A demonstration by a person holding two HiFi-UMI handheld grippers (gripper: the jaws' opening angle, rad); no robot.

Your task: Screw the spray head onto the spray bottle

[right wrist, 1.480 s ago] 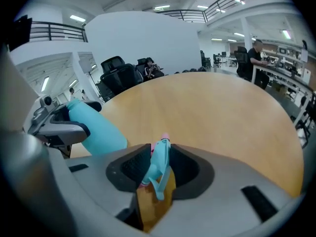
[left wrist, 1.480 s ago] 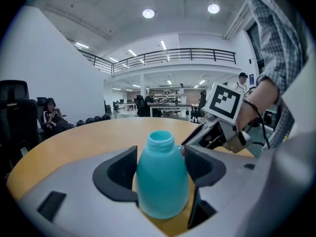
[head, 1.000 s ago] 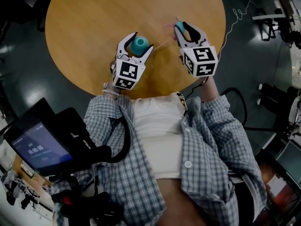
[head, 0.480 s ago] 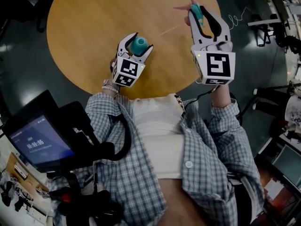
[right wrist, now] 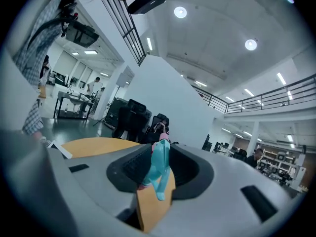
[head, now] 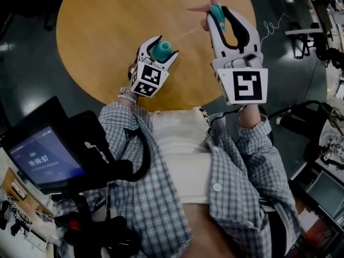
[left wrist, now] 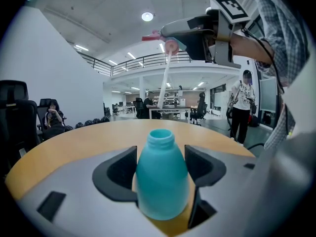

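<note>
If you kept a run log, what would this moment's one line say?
left tongs: shut on teal bottle, neck uncapped | right tongs: shut on spray head | tube: outside bottle | screwing: not started

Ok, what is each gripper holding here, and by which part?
Left gripper holds the teal spray bottle by its wide body, neck and open mouth clear. Right gripper pinches the spray head by its teal body, tube hanging free.

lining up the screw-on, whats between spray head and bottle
Only the thin tube hanging from the spray head toward the bottle, in the left gripper view.
</note>
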